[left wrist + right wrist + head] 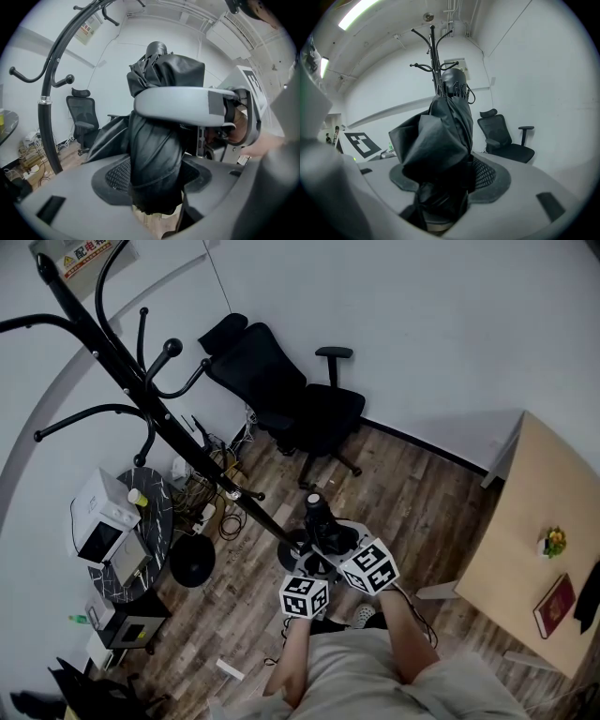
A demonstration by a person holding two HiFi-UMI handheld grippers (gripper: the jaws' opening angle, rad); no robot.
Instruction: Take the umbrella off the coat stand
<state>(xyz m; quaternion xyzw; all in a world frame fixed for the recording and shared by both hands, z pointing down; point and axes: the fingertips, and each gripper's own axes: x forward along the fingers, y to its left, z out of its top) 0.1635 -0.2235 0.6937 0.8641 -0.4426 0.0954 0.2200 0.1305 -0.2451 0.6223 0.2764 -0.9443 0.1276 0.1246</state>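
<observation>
Head view: the coat stand is seen at left, and the folded black umbrella is held upright near the foot of its pole (well apart from the hooks). The umbrella is clamped by the left gripper, whose fingers are pressed onto the fabric. It is gripped likewise by the right gripper. A table is seen at right.

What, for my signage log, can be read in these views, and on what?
"配电箱": wall sign with a warning triangle, as best I can read it in the head view; its smaller lines are too small to read.
Red booklet on the table: cover print too small to read.
</observation>
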